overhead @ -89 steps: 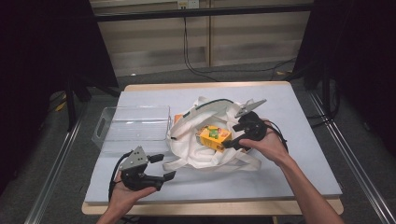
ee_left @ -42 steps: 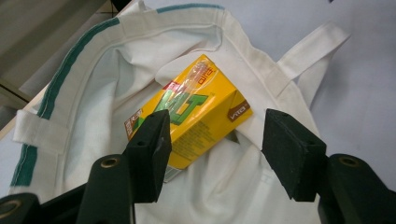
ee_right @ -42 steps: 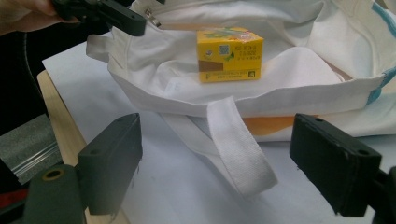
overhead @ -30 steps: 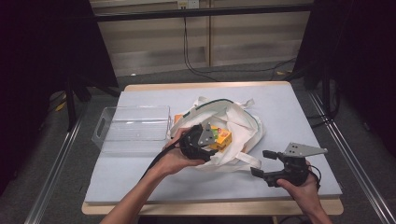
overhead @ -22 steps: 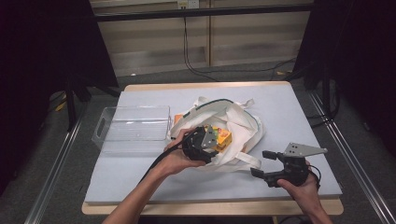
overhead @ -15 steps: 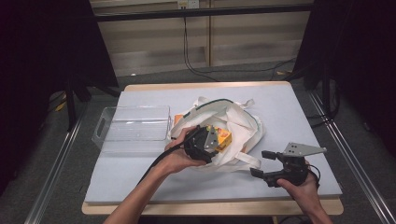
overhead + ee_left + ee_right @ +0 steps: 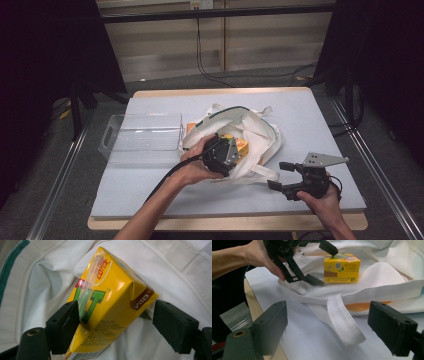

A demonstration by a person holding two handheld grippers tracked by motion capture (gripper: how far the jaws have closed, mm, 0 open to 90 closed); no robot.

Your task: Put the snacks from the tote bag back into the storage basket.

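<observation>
A yellow drink carton [image 7: 240, 146] [image 7: 110, 305] [image 7: 341, 268] lies on the opened white tote bag [image 7: 260, 131] [image 7: 45, 277] [image 7: 387, 277]. My left gripper [image 7: 227, 152] [image 7: 116, 315] [image 7: 327, 266] straddles it. Its jaws have just been opening: one pad rests against the carton's edge and the other stands clear of it. My right gripper [image 7: 277, 175] [image 7: 329, 317] is open over the table at the front right, with nothing between its jaws. A bag strap [image 7: 344, 320] lies just ahead of it.
A clear plastic tray [image 7: 142, 132] stands left of the bag. Something orange [image 7: 192, 126] [image 7: 362, 307] shows inside the bag under the cloth. The table's front edge [image 7: 225, 222] runs just below my right hand.
Three seconds ago my right gripper was at the carton and my left at the front. Now they have swapped places. Over the last second my left gripper sank slightly and its jaws widened.
</observation>
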